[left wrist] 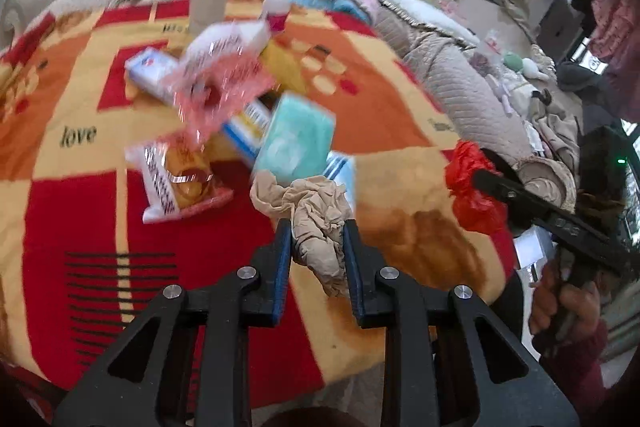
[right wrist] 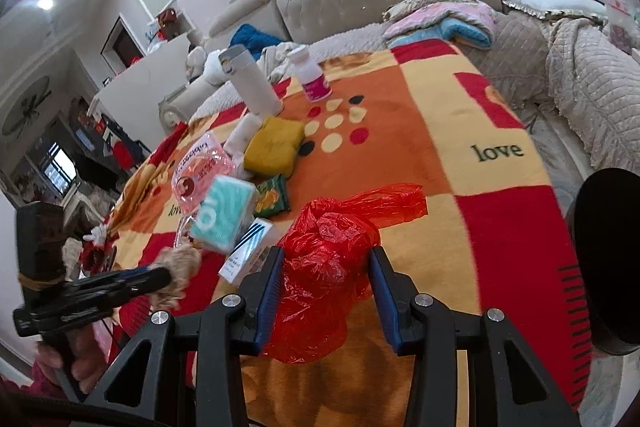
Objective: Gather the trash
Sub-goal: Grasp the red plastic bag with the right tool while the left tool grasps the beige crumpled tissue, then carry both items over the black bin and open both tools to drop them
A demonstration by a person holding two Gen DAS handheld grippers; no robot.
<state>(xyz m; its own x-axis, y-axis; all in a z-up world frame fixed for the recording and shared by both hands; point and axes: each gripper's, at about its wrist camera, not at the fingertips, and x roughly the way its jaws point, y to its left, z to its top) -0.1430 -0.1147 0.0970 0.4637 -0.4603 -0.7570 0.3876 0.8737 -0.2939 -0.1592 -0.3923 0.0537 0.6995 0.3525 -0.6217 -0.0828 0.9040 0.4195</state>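
Crumpled tan paper (left wrist: 316, 223): clamped between the blue pads of the left hand-held gripper (left wrist: 318, 227), near the front edge of the bed's checked blanket (left wrist: 80, 219), apparently lifted just clear of it.
Red plastic bag (right wrist: 328, 259): bunched between the pads of the right hand-held gripper (right wrist: 326, 259), which presses on it from both sides; its loose end trails toward the blanket's middle.
Nearby clutter: a teal tissue pack (left wrist: 296, 139), a blue-striped box (right wrist: 250, 255) and a pink wrapper (left wrist: 220, 83) lie in a heap just beyond both grips.
Step in hand, as I judge it: bringing paper and bag together.
Doing it well: keep both grips firm, lift clear of the heap, and find the bag's mouth before feeding the paper in; thin film slips and tears easily.
Risk: the bag is held as a wad, so its opening may stay closed.
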